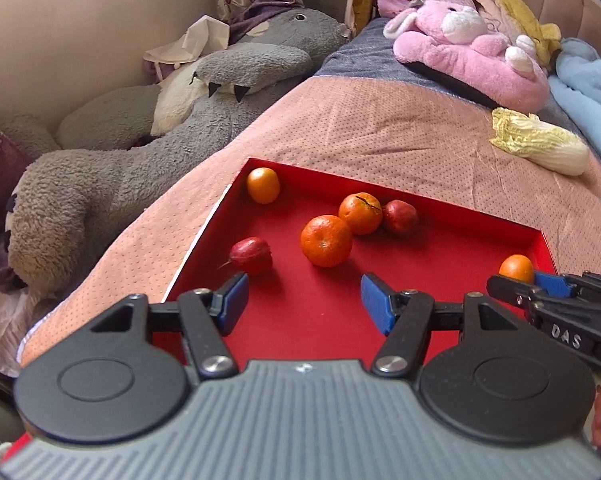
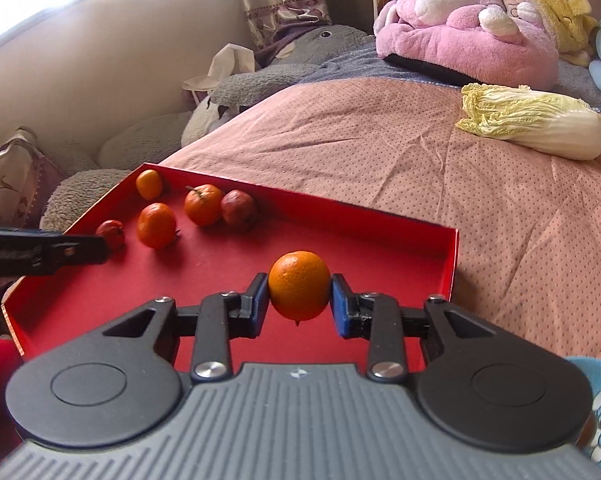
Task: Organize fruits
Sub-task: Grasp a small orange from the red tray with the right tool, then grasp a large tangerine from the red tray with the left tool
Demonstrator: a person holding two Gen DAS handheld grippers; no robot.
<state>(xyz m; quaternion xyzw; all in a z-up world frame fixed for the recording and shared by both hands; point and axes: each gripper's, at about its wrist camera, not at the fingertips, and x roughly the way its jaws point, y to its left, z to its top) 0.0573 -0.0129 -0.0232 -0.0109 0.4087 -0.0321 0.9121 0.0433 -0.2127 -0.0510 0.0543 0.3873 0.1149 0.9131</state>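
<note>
Right wrist view shows the right gripper (image 2: pixel 299 300) clamped on a small orange (image 2: pixel 299 285), its blue pads pressing the fruit from both sides near the right end of a red tray (image 2: pixel 452 264) that lies on a pink dotted bedspread (image 2: pixel 380 148). Left wrist view shows the left gripper (image 1: pixel 304 300) with its jaws apart and nothing between them, poised over the tray's bare red floor. Beyond it lie a large mandarin (image 1: pixel 326 241), a second mandarin with a stem (image 1: pixel 360 213) touching a dark red fruit (image 1: pixel 399 218), another red fruit (image 1: pixel 251 255) just beside the left fingertip, and a small orange fruit (image 1: pixel 263 185) in the far left corner. A napa cabbage (image 2: pixel 532 126) rests on the bedspread well apart from the tray, near a pink plush toy (image 2: pixel 468 36); a grey plush toy (image 1: pixel 148 128) lies beside the bed.
</note>
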